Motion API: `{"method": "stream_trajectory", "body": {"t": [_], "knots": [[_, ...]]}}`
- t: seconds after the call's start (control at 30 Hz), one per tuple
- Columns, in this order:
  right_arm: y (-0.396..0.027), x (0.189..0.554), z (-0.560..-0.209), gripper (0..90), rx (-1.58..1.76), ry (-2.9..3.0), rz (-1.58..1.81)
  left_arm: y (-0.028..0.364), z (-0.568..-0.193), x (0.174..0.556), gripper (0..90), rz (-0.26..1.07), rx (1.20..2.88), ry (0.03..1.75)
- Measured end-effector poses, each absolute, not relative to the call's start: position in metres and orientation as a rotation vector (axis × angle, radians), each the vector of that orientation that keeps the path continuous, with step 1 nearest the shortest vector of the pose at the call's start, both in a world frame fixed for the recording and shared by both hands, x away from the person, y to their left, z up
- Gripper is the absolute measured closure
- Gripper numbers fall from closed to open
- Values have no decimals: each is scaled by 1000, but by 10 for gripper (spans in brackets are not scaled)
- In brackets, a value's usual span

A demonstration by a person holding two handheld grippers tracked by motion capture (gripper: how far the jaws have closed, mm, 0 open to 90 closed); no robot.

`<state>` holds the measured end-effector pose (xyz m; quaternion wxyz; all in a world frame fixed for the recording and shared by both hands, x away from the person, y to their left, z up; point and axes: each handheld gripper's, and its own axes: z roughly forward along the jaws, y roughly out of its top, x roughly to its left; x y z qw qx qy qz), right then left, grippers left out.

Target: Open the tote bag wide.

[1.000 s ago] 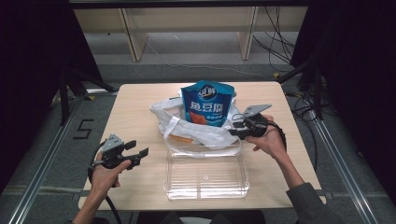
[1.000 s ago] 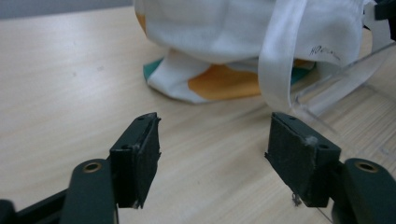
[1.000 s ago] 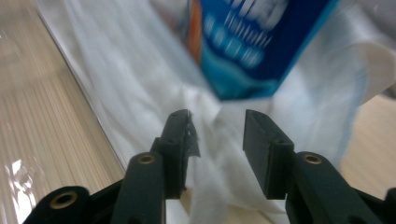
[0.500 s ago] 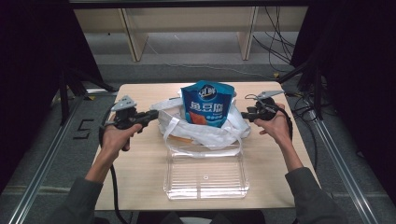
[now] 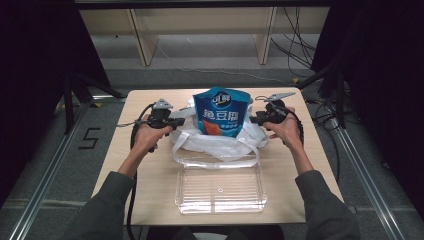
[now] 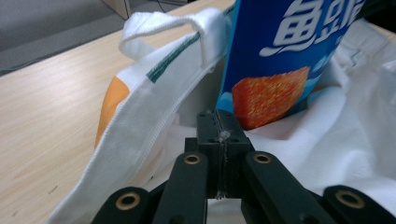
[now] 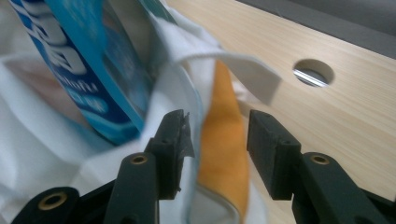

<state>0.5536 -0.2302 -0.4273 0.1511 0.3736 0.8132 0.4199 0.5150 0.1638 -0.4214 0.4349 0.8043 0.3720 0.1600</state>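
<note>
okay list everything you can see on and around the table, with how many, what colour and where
snack pouch: one, blue with an orange square and white lettering, upright in the bag at the table's far middle.
cloth bag: one, white with orange and green print, lying open around the pouch, strap toward the tray.
plastic tray: one, clear, near edge of the table, in front of the bag.
table: one, light wood, with a round cable hole near the bag.
shelving: pale wood, on the floor behind the table.
cables: several, dark, on the floor at far right.
left gripper: one, black, jaws shut, at the bag's left side.
right gripper: one, black, jaws apart astride the bag's orange edge.
</note>
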Motion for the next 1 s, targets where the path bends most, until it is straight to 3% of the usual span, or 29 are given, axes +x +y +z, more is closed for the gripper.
{"method": "stream_trajectory", "body": {"t": [0.17,0.27,0.33,0.6,0.77,1.0], "knots": [[-221,555,-431,644,1064,2371,1096,161,-435,517,891,376,2051,934],[-217,556,-436,837,1036,2411,1064,163,-443,518,891,369,2070,935],[-217,557,-436,881,1019,2444,1039,165,-447,519,891,364,2071,946],[-222,559,-416,885,1059,2253,1163,174,-467,515,895,413,2246,920],[-225,573,-446,885,1125,2283,1161,176,-482,516,896,393,2361,874],[-225,583,-479,884,1152,2378,990,170,-500,516,897,402,2377,895]]}}
